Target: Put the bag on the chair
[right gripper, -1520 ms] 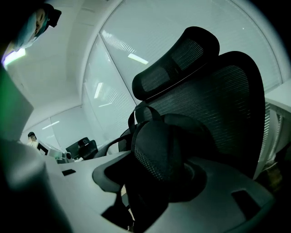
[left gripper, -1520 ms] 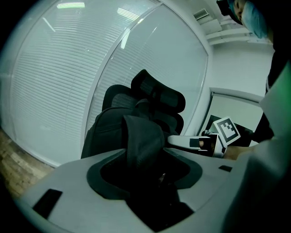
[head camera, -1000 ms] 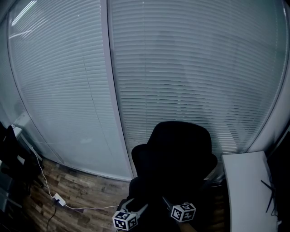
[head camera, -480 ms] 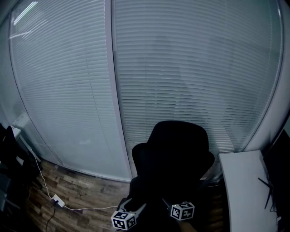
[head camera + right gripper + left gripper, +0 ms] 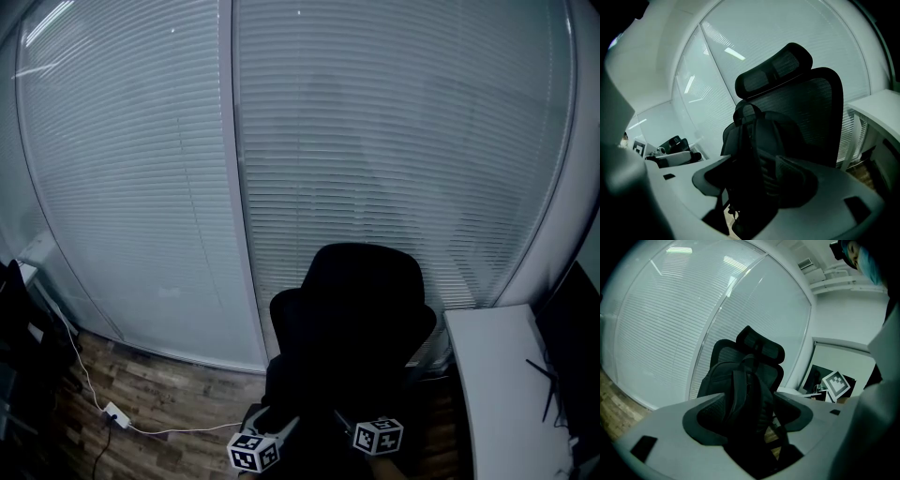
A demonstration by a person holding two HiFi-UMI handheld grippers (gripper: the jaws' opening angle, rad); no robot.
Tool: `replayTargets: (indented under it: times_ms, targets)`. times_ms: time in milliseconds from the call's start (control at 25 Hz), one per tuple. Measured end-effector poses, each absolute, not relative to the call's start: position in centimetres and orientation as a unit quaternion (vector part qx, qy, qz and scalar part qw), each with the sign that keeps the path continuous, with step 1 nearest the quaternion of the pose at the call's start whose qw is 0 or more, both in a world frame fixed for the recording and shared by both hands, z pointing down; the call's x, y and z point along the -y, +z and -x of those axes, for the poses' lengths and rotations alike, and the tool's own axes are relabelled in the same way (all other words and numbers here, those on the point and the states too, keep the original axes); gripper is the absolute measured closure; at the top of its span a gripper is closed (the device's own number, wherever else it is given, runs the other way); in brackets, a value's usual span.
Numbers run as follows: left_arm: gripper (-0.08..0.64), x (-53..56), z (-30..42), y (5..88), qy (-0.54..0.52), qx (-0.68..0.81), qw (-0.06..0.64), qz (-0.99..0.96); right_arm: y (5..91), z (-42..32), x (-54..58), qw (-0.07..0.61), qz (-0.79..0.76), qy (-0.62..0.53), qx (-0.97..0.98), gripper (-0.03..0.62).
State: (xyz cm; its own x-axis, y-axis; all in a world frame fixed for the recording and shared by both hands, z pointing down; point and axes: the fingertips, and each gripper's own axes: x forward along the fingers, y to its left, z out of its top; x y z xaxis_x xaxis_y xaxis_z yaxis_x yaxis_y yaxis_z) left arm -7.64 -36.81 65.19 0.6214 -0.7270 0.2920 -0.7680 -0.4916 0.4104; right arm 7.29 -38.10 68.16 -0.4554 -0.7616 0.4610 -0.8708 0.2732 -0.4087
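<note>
On the chair (image 5: 370, 281), against its back: black bag (image 5: 717, 380). Just before the chair, left tongs (image 5: 749, 404) wide apart, bag strap (image 5: 739, 390) between. Right tongs (image 5: 754, 165) opening wider, strap between too.

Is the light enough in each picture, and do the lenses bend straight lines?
Head view: dim; the chair is one black shape, and the blinds bow outward. Left gripper view: backlit, so the bag is a silhouette; lamp reflections on the glass. Right gripper view: same backlight, dark corners.

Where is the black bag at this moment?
In the right gripper view the bag stands centre, against the chair's backrest, in front of the window blinds.
</note>
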Motion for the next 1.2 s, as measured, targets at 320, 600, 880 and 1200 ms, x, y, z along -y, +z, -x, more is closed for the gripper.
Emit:
replayTargets:
  times_ms: [320, 600, 880, 1200]
  targets:
    - [0.238, 34.7, 8.2, 64.1, 0.036, 0.421, 0.249, -0.872, 66.3, -7.0, 35.7, 0.057, -0.529, 0.303, 0.791, 0.337]
    - [0.239, 31.5, 9.8, 62.6, 0.030, 0.419, 0.225, -0.879, 64.1, -6.5, 32.1, -0.002, -0.542, 0.284, 0.791, 0.339]
    - [0.295, 27.8, 11.7, 61.8, 0.023, 0.414, 0.212, -0.885, 62.4, -5.1, 28.0, -0.016, -0.551, 0.253, 0.795, 0.341]
    - [0.409, 23.6, 13.8, 61.4, 0.014, 0.407, 0.203, -0.891, 60.8, -4.3, 23.3, -0.028, -0.581, 0.230, 0.780, 0.491]
